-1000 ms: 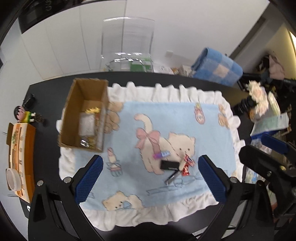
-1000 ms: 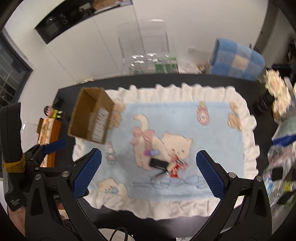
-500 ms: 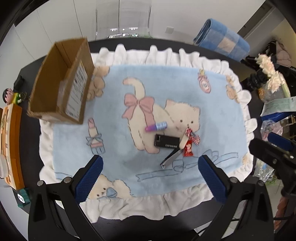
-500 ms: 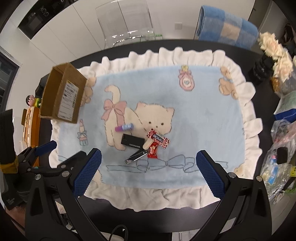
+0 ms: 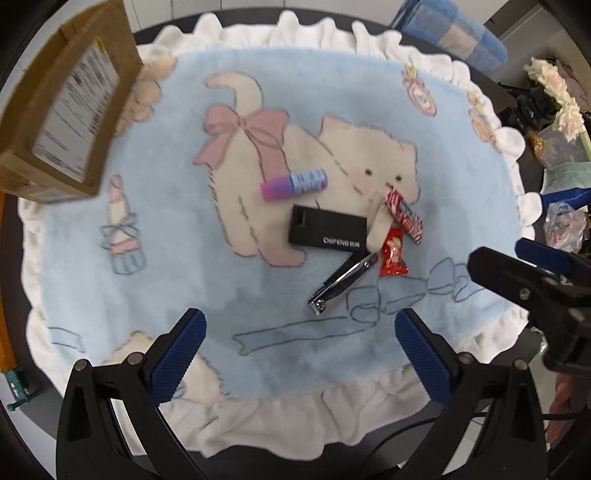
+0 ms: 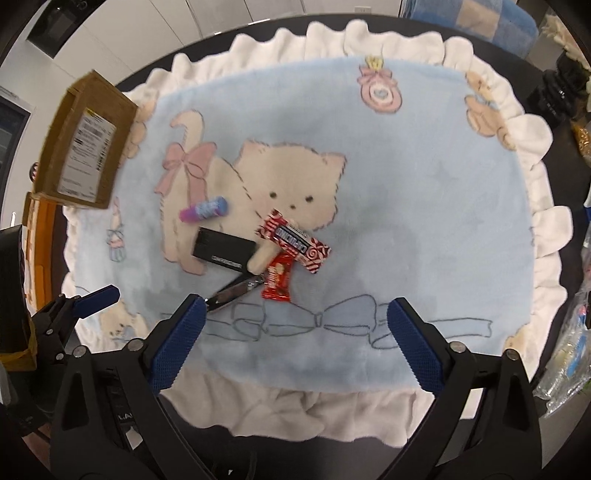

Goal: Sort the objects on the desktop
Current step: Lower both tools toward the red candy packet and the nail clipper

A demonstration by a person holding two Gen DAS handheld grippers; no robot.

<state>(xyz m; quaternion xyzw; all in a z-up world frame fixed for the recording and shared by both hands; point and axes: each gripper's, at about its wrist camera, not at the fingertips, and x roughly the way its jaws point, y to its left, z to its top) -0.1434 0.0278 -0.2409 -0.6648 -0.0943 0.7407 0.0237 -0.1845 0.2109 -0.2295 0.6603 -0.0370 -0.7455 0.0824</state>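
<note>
On a blue cat-print blanket (image 5: 184, 280) (image 6: 424, 229) lies a cluster of small items: a purple and blue lip balm tube (image 5: 294, 183) (image 6: 203, 213), a black rectangular case (image 5: 328, 233) (image 6: 224, 247), a metal nail clipper (image 5: 343, 282) (image 6: 236, 290), a red candy packet (image 5: 393, 256) (image 6: 276, 282) and a red-and-white striped candy bar (image 5: 403, 215) (image 6: 293, 240). A cardboard box (image 5: 62, 110) (image 6: 85, 146) stands at the blanket's left edge. My left gripper (image 5: 300, 347) hovers open just in front of the clipper. My right gripper (image 6: 293, 341) is open too, in front of the candy.
The blanket covers a black table (image 6: 546, 122). An orange wooden piece (image 6: 38, 236) sits left of the box. Flowers (image 5: 554, 96) and bags (image 6: 569, 343) crowd the right side. A blue checked cushion (image 5: 454, 27) lies beyond the far edge.
Both grippers have dropped lower and moved in toward the blanket, so the cluster of items looks larger and nearer. Both stay open. The items have not moved.
</note>
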